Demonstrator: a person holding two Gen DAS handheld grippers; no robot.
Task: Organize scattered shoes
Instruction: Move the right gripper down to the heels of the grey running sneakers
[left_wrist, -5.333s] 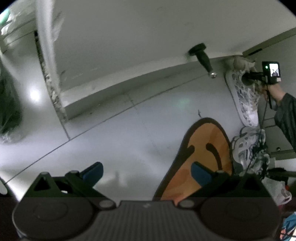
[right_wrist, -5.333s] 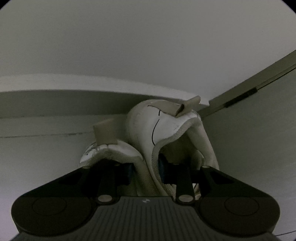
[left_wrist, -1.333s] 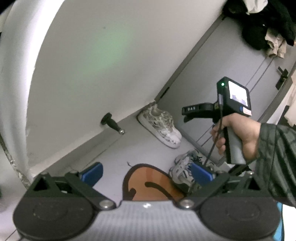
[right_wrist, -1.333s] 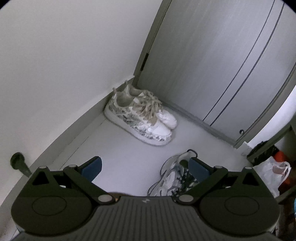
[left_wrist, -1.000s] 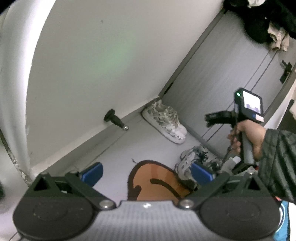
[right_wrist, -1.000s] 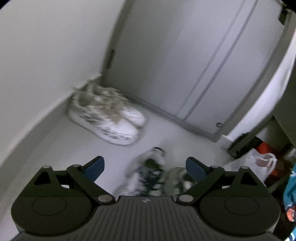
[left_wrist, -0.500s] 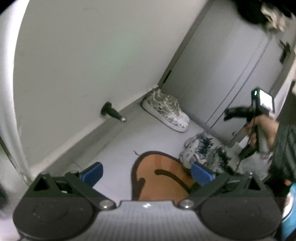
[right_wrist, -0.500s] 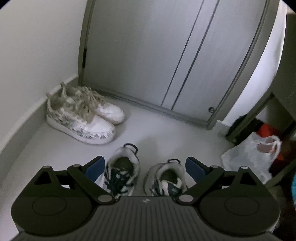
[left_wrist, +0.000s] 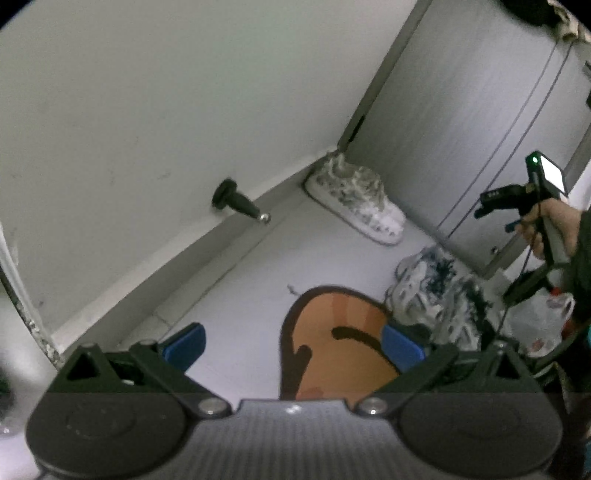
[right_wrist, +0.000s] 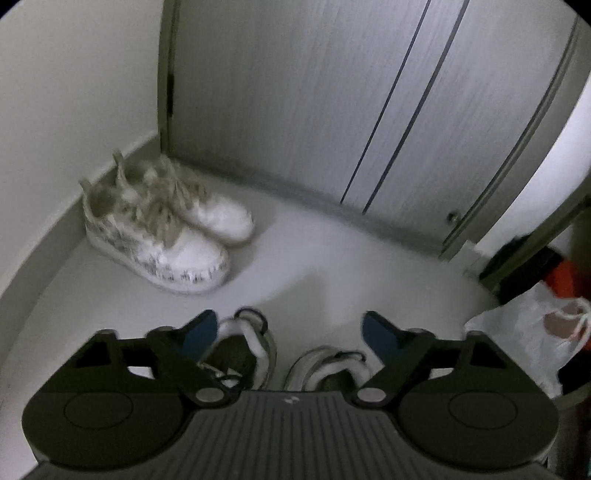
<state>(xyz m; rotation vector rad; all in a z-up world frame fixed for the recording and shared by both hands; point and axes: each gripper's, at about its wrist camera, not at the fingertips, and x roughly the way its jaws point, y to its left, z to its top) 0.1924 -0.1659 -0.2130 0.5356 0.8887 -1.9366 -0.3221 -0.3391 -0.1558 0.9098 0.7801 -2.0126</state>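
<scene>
1. Right gripper (right_wrist: 286, 326): jaws have just been narrowing but stand apart, empty, over the heels of two grey-and-white sneakers (right_wrist: 255, 349) on the floor.
2. Left gripper (left_wrist: 293, 343): wide, empty, above an orange mat (left_wrist: 340, 347).
3. White patterned sneaker pair (right_wrist: 162, 229) sits together in the corner, by the wall and closet doors (right_wrist: 332, 92).
4. White plastic bag (right_wrist: 524, 339) at right.

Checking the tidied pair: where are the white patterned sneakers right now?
In the right wrist view, the white patterned sneakers sit side by side at upper left, in the corner where the wall meets the grey sliding doors.
</scene>
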